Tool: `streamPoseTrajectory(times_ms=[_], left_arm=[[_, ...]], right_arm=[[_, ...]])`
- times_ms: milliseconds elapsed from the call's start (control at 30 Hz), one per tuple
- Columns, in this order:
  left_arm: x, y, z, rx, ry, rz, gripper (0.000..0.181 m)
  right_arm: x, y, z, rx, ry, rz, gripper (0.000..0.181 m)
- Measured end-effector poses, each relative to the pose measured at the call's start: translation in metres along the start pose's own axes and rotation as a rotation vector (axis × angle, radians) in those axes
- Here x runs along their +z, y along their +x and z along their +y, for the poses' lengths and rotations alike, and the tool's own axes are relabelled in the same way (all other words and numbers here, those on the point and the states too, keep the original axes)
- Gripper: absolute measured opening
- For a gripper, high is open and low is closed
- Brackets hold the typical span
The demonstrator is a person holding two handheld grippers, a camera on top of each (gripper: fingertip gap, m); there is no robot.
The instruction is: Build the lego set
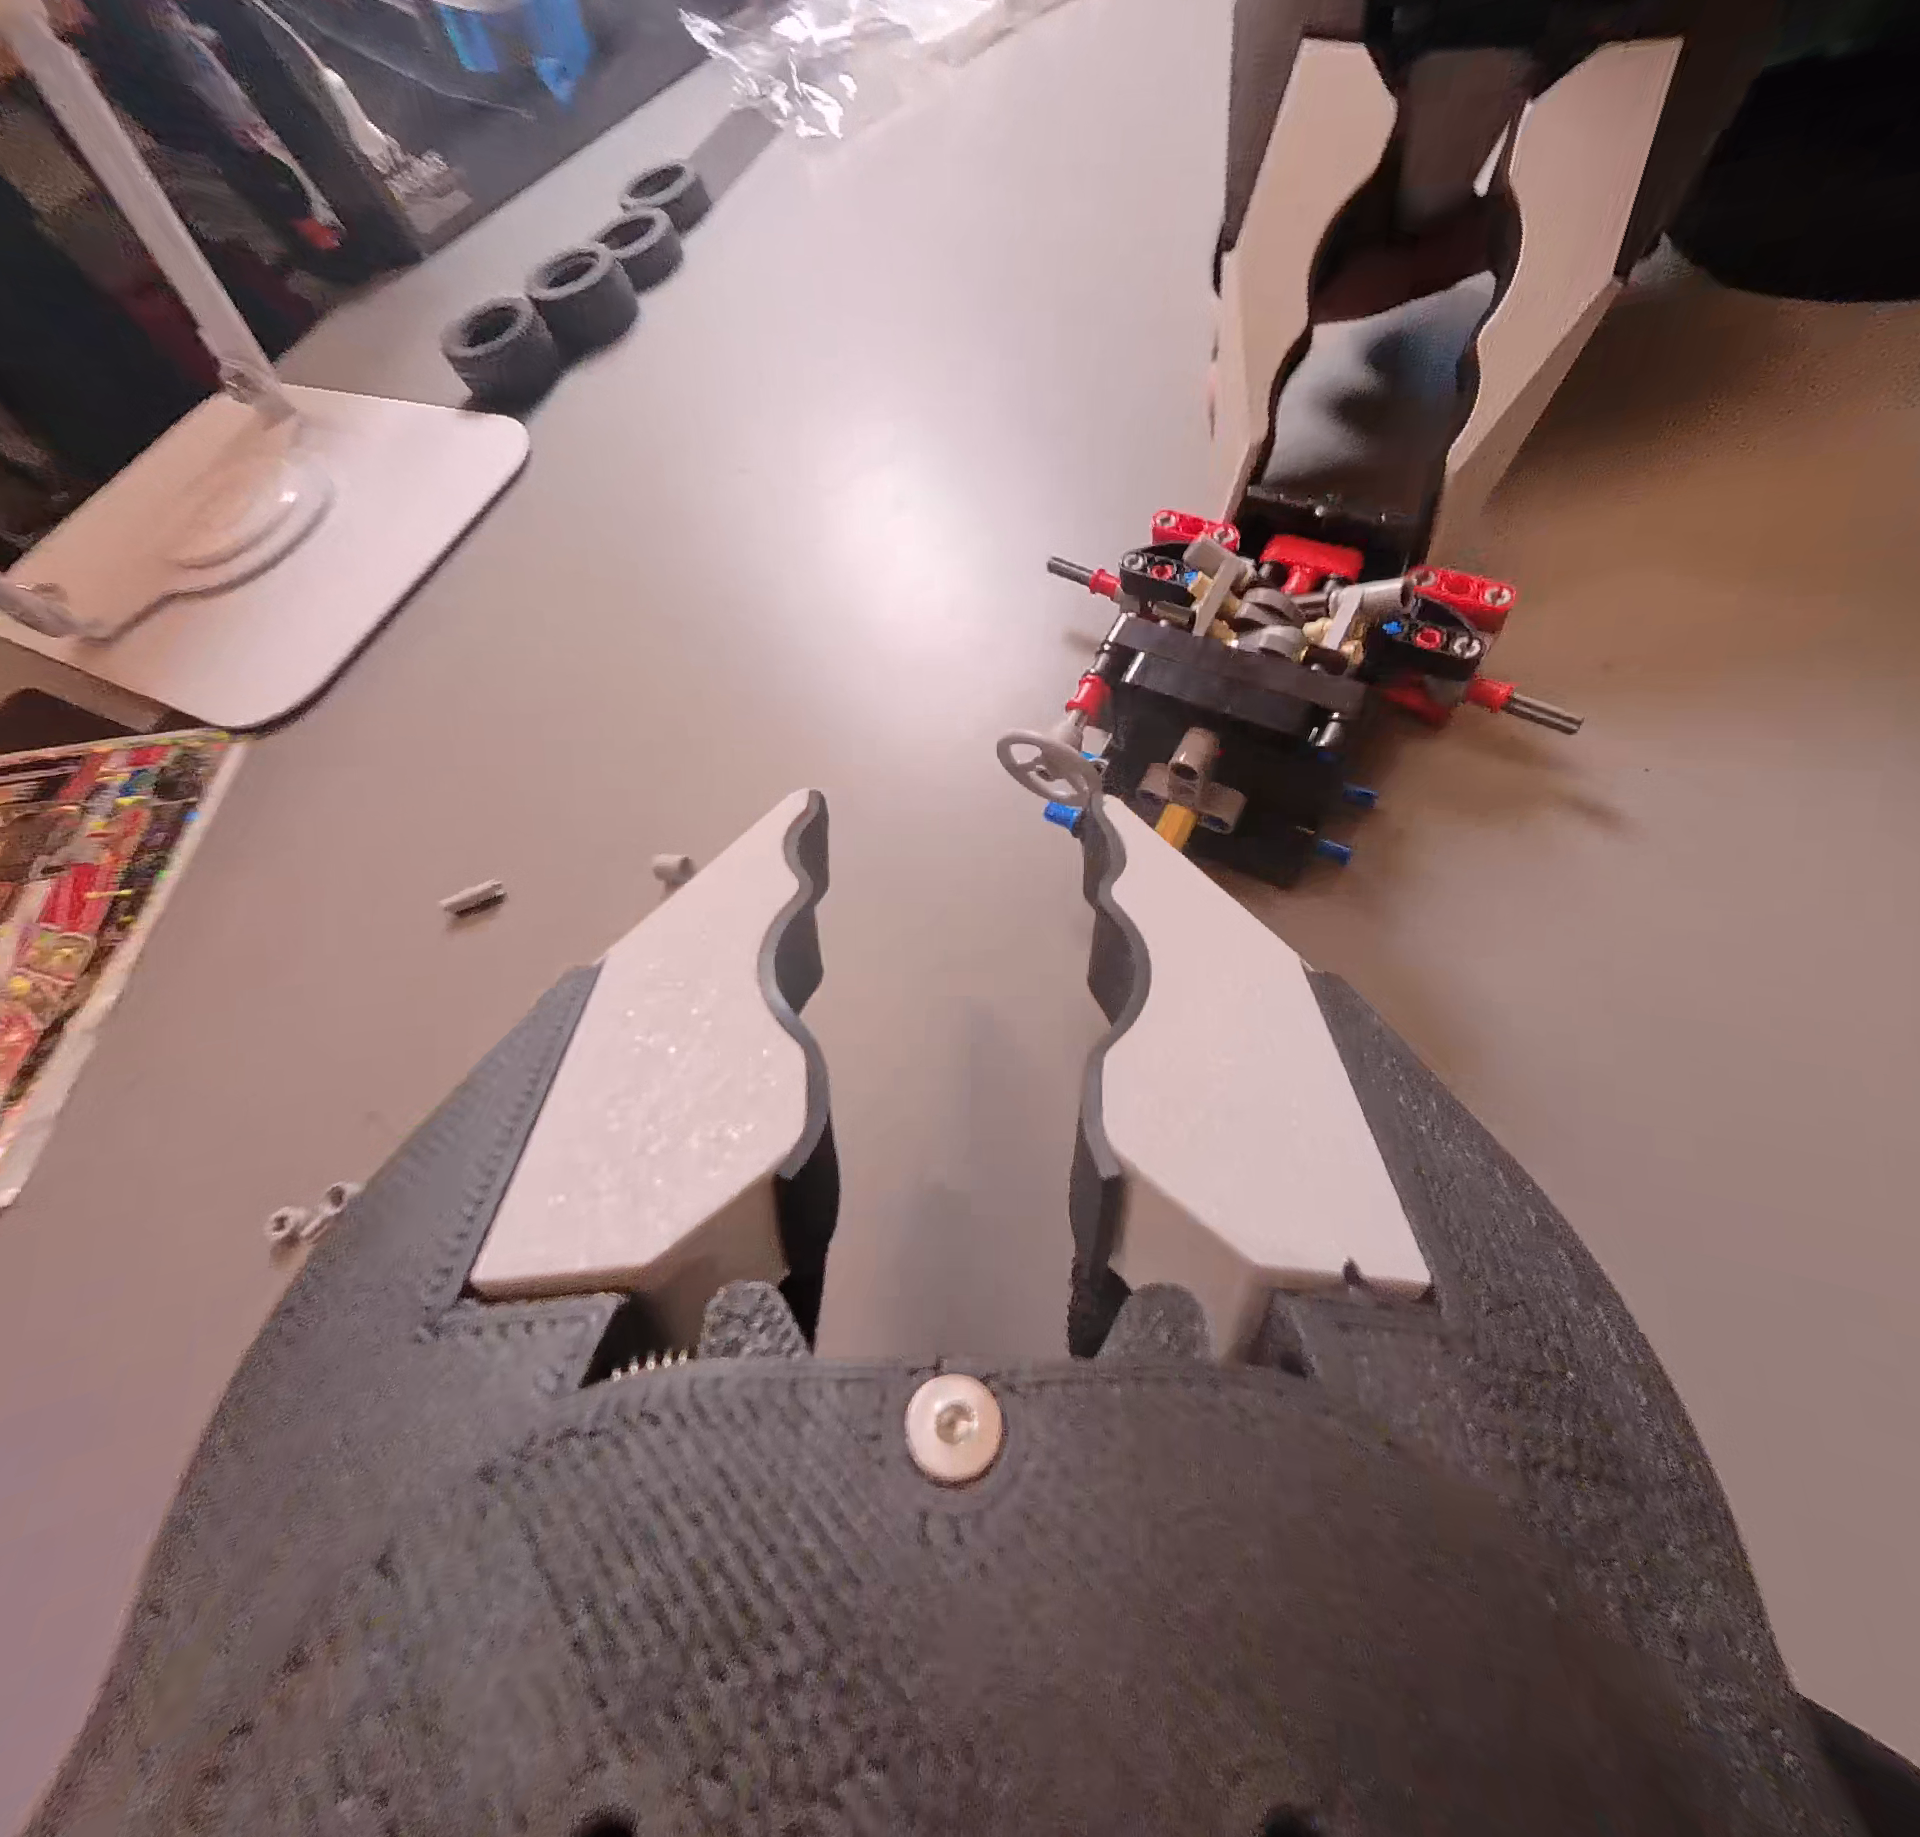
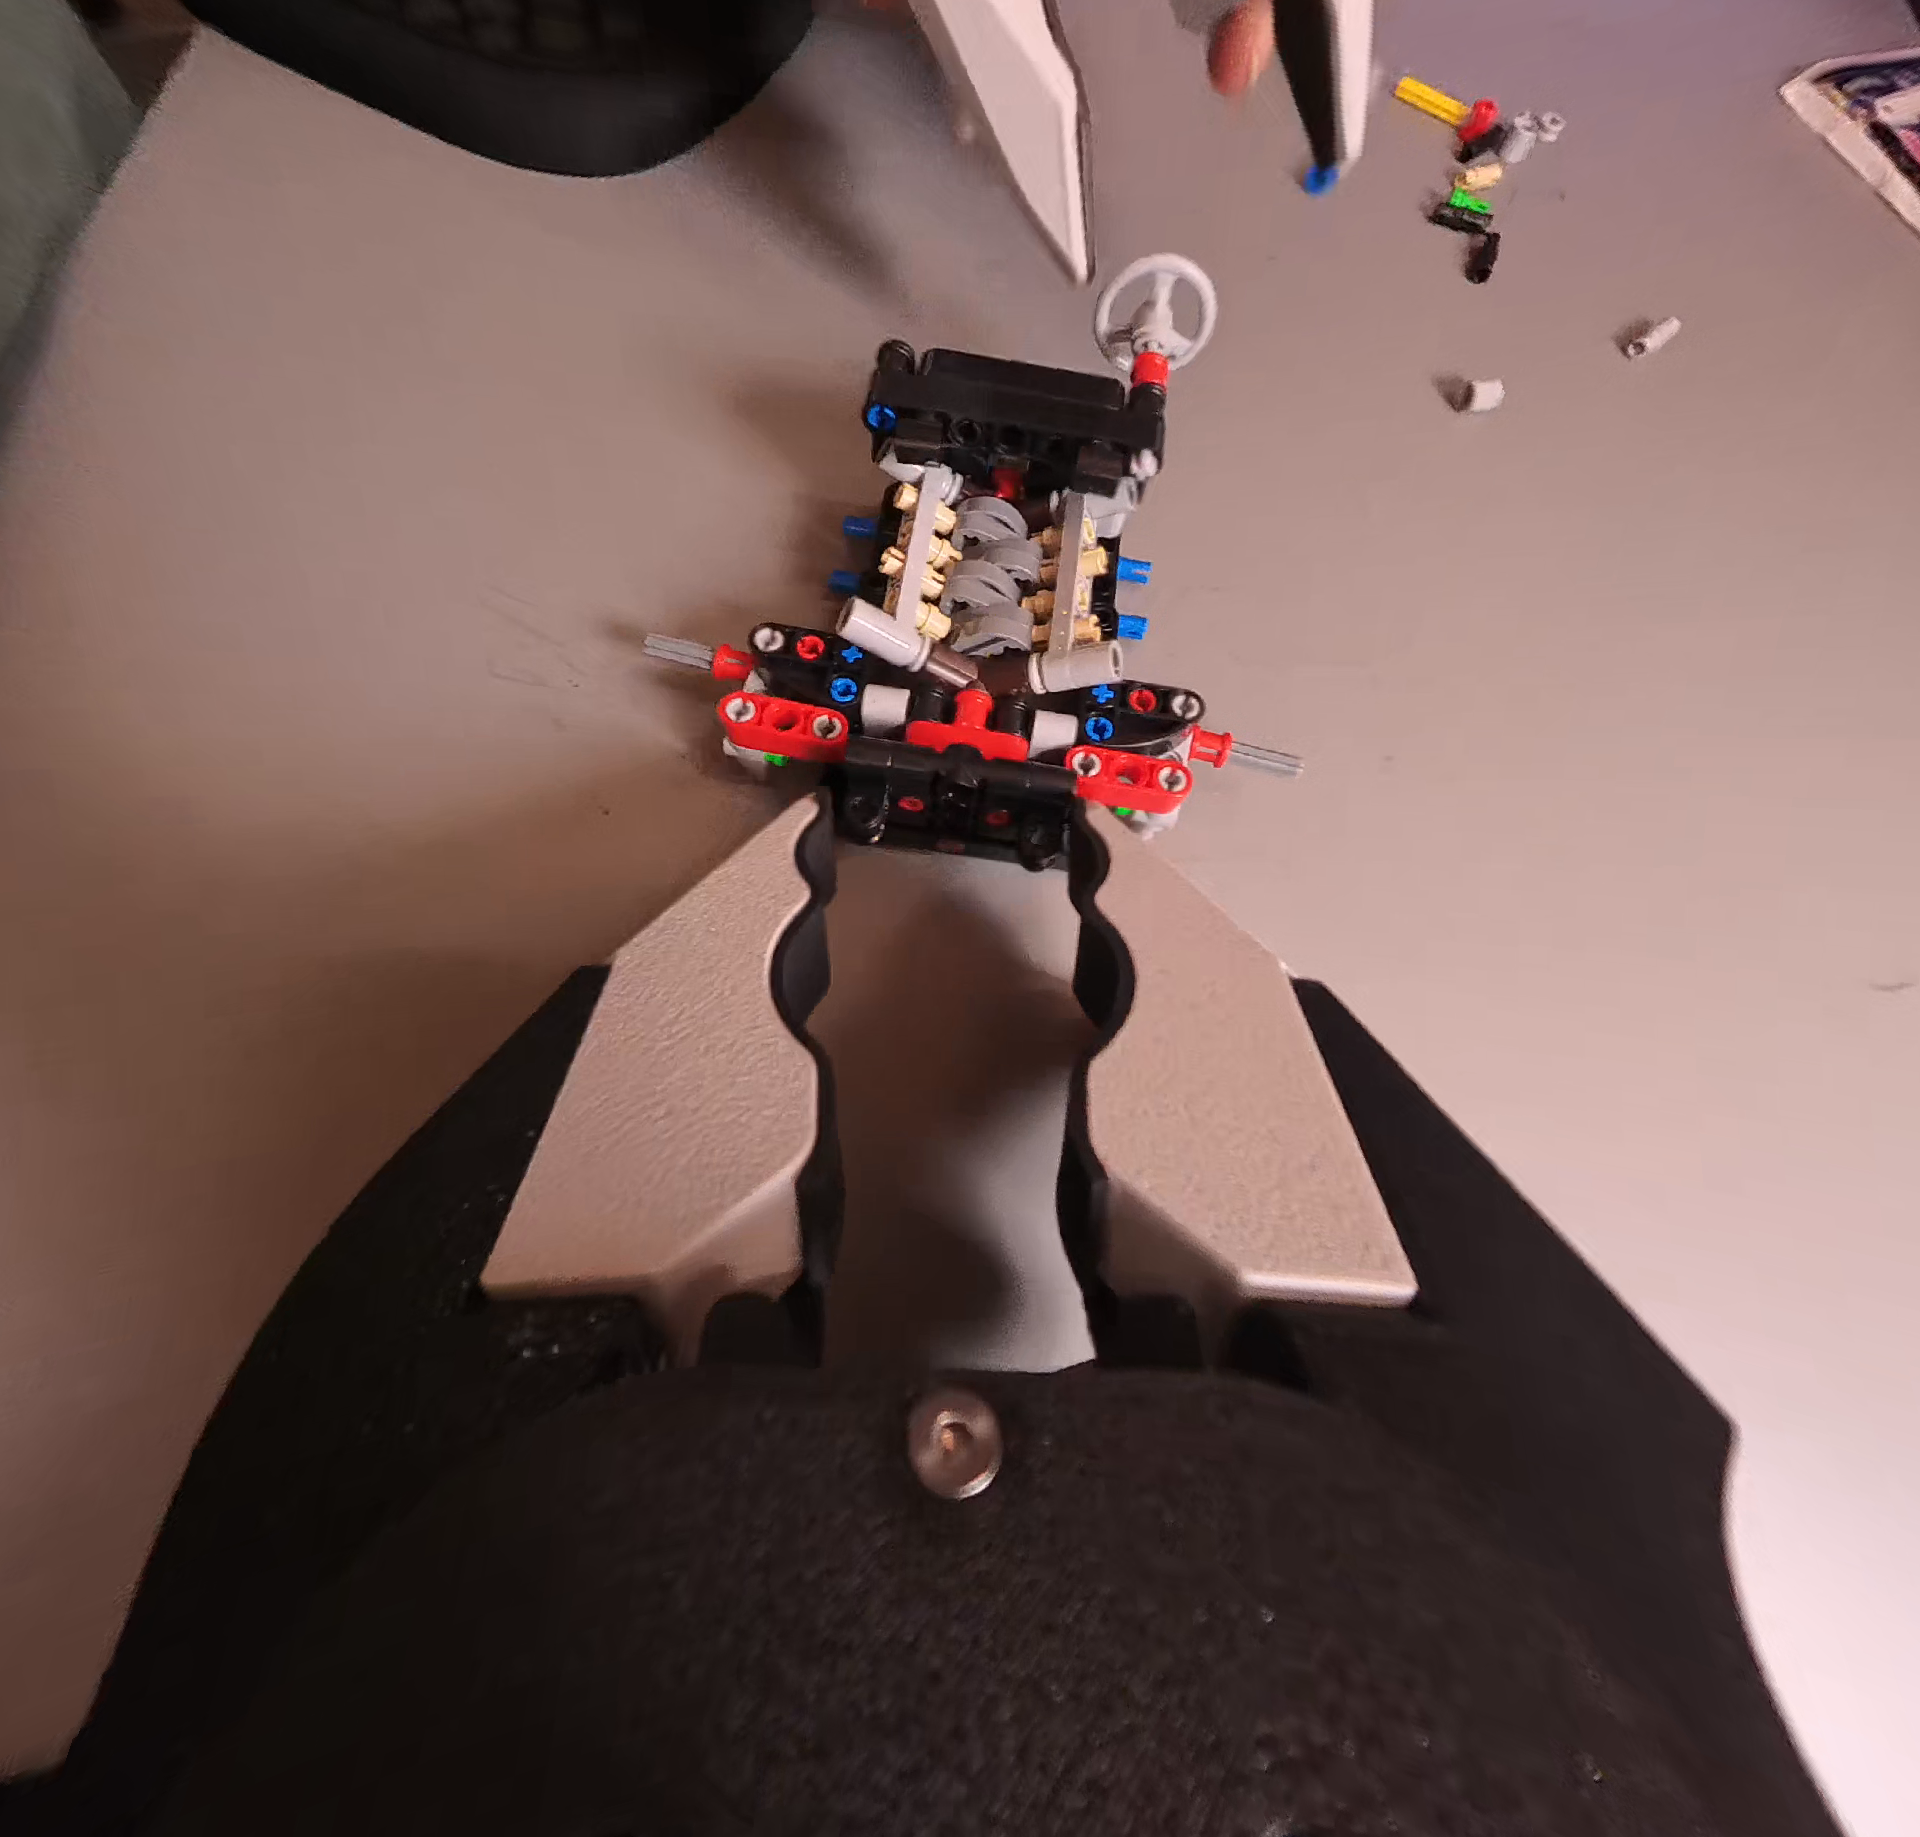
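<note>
Black ribbed housing fills the foreground of both wrist views, with grey fingers reaching out from it. At the right tool (image 2: pixel 954 837) the tips clamp the black rear frame of the half-built lego chassis (image 2: pixel 987 592), which sits on the grey tabletop (image 2: pixel 364 499) well away from its edges. The left tool (image 1: pixel 951 842) hangs above the tabletop with its fingers wide apart and nothing between them, just beside the chassis's steering wheel (image 1: pixel 1034 761) end.

Judging by this, the step in hand is fetching the next piece while the right tool steadies the model. To do it well, the right tool should keep its grip level so the protruding axles do not drag, and the left should close squarely on one small piece.

Only the left wrist view shows four black tyres (image 1: pixel 582 286) in a row toward the far edge, crumpled clear wrapping (image 1: pixel 883 21) and the printed booklet (image 1: pixel 83 904). Only the right wrist view shows the cluster of loose coloured pieces (image 2: pixel 1475 166) beyond the left tool, and the grey gear train running down the chassis.
</note>
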State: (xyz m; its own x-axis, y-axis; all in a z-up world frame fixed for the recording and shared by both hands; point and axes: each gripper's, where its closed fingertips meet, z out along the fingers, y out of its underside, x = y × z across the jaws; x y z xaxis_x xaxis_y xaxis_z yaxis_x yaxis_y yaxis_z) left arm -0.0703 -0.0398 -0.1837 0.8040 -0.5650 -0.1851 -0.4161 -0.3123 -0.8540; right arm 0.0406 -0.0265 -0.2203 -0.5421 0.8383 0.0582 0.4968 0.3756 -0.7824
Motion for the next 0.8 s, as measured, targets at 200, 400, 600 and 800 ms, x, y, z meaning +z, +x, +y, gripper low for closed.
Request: streamPoseTrajectory(times_ms=[200,400,600,800], left_arm=[[-0.012,0.025,-0.009,0.041,0.006,0.021,0.045],[-0.007,0.060,0.000,0.081,-0.043,0.108,0.050],[0.004,0.081,0.013,0.107,-0.124,0.164,0.052],[0.009,0.085,0.025,0.085,-0.189,0.183,0.040]], right_arm=[[0.000,-0.010,0.001,0.105,-0.048,0.146,0.041],[-0.003,-0.005,0.006,0.412,-0.063,0.408,0.041],[0.004,-0.030,-0.013,0.341,-0.047,0.373,0.044],[-0.021,-0.018,-0.016,0.058,0.017,0.269,0.042]])
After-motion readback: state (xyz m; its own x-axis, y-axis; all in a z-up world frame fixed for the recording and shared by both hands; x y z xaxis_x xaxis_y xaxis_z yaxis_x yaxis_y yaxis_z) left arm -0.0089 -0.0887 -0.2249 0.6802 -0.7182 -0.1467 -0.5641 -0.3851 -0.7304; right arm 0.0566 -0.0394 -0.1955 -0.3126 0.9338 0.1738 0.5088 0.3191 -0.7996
